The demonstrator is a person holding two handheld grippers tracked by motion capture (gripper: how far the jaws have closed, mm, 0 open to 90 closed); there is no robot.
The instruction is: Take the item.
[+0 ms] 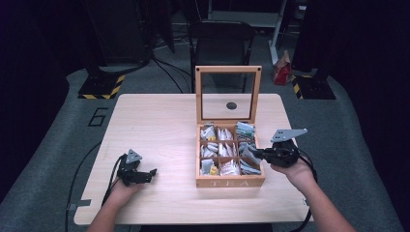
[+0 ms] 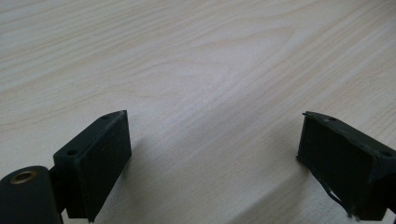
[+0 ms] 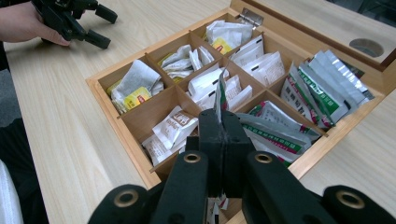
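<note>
A wooden tea box (image 1: 230,182) stands open at the table's centre, its glass-paned lid (image 1: 228,70) upright behind it. Its nine compartments hold paper tea packets. My right gripper (image 1: 256,153) reaches over the box's right side. In the right gripper view this gripper (image 3: 222,116) is shut on a thin packet (image 3: 219,95) with green and red print, held edge-on above the box (image 3: 122,135). My left gripper (image 1: 152,173) rests low on the table left of the box. Its jaws stand wide apart over bare wood, so the left gripper (image 2: 212,140) is open and holds nothing.
The light wooden table (image 1: 159,125) has bare room left of the box. A round hole (image 1: 231,105) in the tabletop shows through the lid's glass. A dark chair (image 1: 220,41) stands behind the table, and a red bag (image 1: 282,70) sits on the floor.
</note>
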